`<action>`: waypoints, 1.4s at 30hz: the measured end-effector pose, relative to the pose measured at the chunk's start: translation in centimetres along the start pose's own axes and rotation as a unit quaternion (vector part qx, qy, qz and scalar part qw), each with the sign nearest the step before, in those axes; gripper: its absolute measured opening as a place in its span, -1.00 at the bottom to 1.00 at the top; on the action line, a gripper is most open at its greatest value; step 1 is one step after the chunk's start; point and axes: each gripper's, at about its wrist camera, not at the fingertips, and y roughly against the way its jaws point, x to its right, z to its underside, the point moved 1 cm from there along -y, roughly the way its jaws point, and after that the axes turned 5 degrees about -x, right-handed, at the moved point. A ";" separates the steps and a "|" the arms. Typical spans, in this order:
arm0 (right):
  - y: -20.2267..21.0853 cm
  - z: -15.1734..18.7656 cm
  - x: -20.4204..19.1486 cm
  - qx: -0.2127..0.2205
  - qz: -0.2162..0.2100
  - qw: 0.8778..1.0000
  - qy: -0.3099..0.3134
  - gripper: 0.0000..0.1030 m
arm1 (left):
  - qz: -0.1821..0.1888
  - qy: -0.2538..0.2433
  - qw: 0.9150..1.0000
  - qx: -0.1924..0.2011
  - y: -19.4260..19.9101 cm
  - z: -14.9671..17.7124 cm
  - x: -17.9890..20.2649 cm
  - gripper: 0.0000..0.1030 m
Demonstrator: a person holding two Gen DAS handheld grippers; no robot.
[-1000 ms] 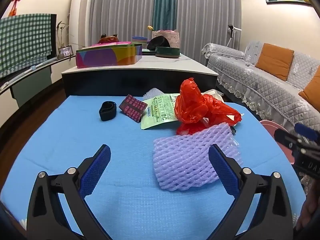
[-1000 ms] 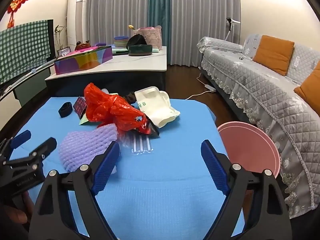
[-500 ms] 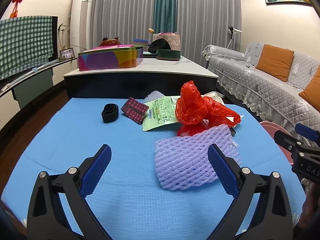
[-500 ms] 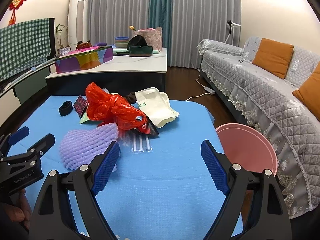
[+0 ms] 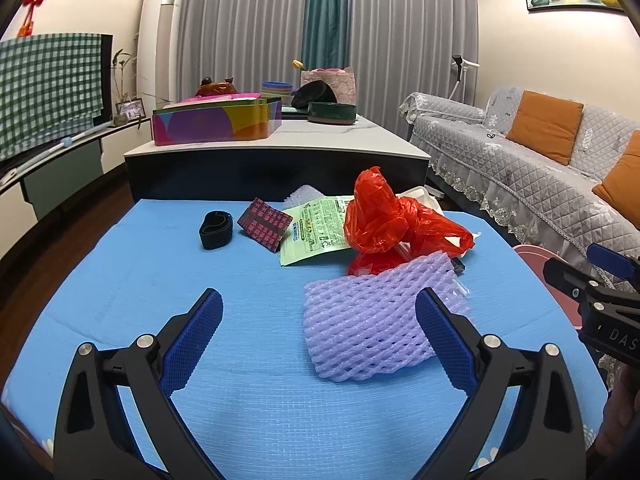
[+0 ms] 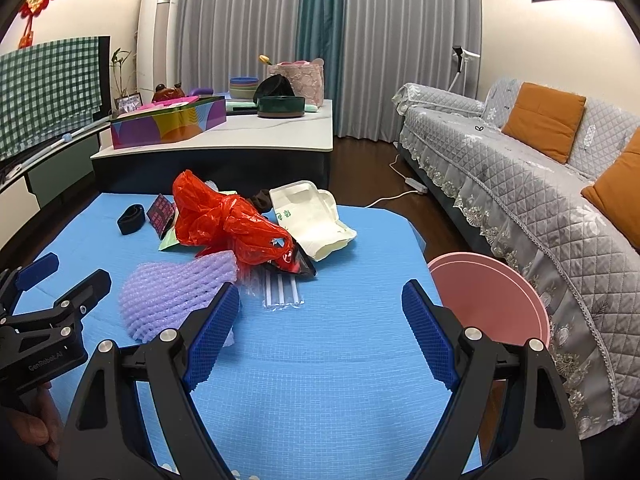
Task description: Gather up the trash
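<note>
— How do my grippers stand?

— Your left gripper [image 5: 319,336] is spread wide above the blue tabletop [image 5: 160,280], nothing between its pads. Purple foam netting [image 5: 376,320] lies just ahead, toward its right finger. My right gripper [image 6: 320,330] is also spread and empty.

— And beyond?

— The packet of straws [image 6: 282,292] sits just ahead of it; red plastic bag [image 6: 228,220] and white container [image 6: 308,216] lie farther out; pink bin [image 6: 488,300] sits off right.
</note>
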 end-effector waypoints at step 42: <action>0.2 -0.1 0.1 0.004 0.005 1.000 -0.001 0.60 | 0.004 0.001 1.000 -0.003 0.0 0.0 0.3 0.82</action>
